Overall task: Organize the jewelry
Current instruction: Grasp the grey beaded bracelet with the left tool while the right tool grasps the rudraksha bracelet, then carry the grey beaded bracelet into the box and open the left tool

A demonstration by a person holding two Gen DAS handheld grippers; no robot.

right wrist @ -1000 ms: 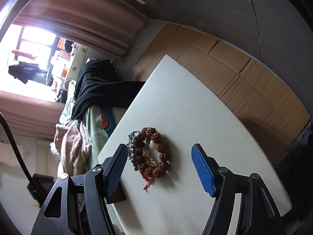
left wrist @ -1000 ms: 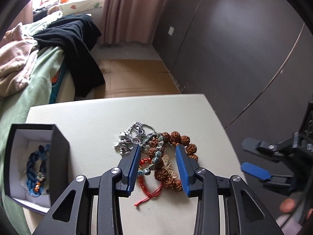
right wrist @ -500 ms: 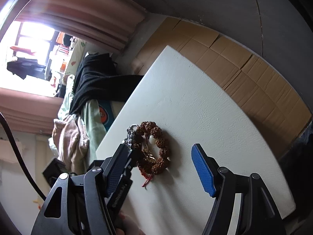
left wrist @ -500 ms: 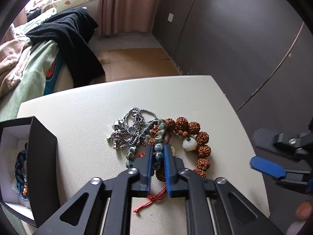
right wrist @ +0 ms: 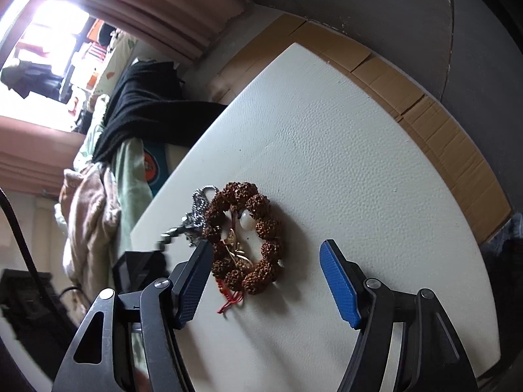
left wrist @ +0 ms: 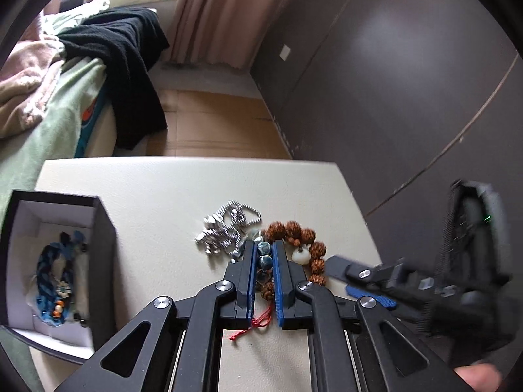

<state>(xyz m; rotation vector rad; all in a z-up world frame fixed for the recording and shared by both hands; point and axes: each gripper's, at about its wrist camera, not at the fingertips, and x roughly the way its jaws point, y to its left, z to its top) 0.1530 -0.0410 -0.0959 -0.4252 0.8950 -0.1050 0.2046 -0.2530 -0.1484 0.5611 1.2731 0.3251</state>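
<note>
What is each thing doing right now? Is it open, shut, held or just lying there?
left gripper: shut on the blue-green bead bracelet.
blue-green bead bracelet: pinched between the pads.
right gripper: open, holding nothing.
brown seed bracelet: lying on the table.
silver chain: lying in a heap beside it.
black box: open.
blue braided bracelet: lying inside the box.

Soft daylight came from the window (right wrist: 49,29), which glared white. The right gripper (left wrist: 369,281) looked blurry. Small shadows lay under the brown beads (right wrist: 258,245). Round black edges bent both pictures.
</note>
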